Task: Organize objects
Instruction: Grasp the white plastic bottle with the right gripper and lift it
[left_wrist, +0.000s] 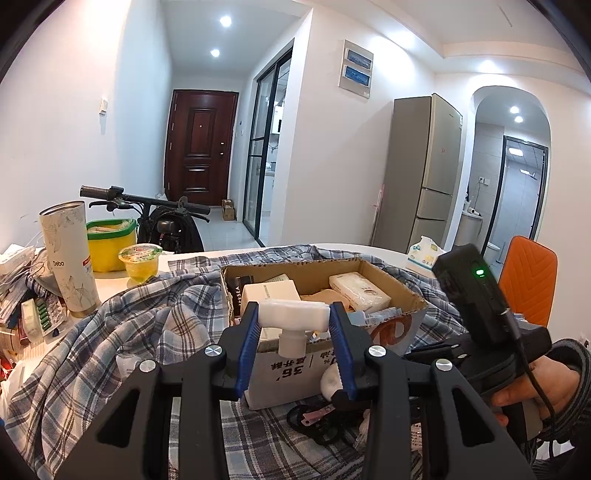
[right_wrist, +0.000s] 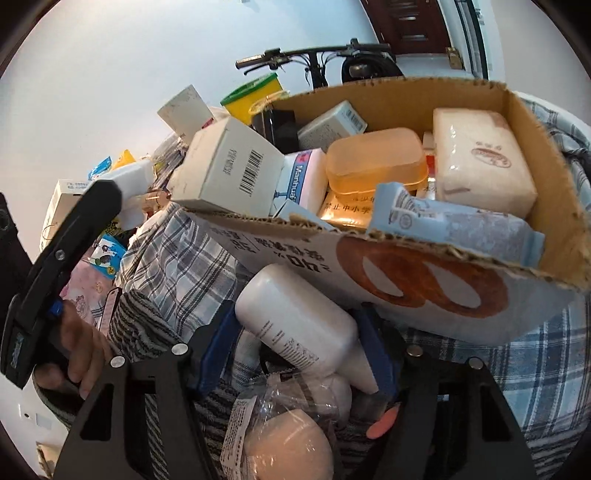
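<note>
Both hand-held grippers (left_wrist: 293, 314) (right_wrist: 299, 332) clamped, hand-gripped.

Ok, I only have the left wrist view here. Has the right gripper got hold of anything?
Observer: Yes. The right gripper has a white bottle between its pads, lying on its side against the front of the cardboard box.
Operator: Anything underneath it?
Observer: A pale round item in clear plastic wrap lies just below it, nearer the camera.
Operator: And what's in the middle of the box?
Observer: An orange translucent container with a lid, with a light-blue packet in front of it poking over the near rim.
</note>
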